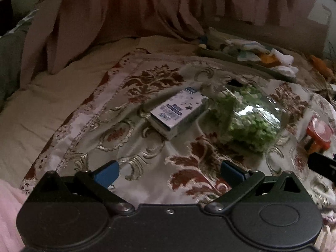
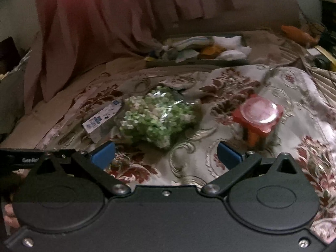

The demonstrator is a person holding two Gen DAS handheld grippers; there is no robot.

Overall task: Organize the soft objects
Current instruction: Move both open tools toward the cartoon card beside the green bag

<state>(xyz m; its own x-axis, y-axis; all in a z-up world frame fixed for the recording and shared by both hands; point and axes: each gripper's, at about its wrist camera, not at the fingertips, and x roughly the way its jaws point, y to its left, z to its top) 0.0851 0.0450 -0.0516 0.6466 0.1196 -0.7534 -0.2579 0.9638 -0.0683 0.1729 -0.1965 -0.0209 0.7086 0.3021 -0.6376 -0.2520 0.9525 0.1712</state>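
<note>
1. I am holding the left gripper (image 1: pixel 169 169) low over the patterned cloth (image 1: pixel 134 113), its blue fingertips (image 1: pixel 107 171) spread wide apart with nothing between them.
2. I am keeping the right gripper (image 2: pixel 166 154) above the same cloth, jaws likewise spread wide and gripping nothing.
3. I am looking at a clear bag of green and white bits (image 1: pixel 250 115) lying on the cloth ahead of the left gripper (what the bits are, I cannot tell through the blur).
4. I am seeing a blue and white box (image 1: pixel 178 113) lying flat just to the left of that bag; whether the two touch I cannot say.
5. I am noting a jar with a red lid (image 2: pixel 257 115) standing upright on the cloth to the right of the bag, apart from it, just ahead of the right gripper's right finger.
6. I am spotting a tray (image 2: pixel 199 62) at the far edge of the cloth, holding a heap of soft cloths (image 2: pixel 210 46) in white, striped and yellow.
7. I am seeing a pink curtain (image 2: pixel 94 27) hanging behind everything and draping onto the beige bedding (image 1: pixel 42 109).
8. I am catching the tip of the right gripper at the right edge of the left wrist view, near the jar.
</note>
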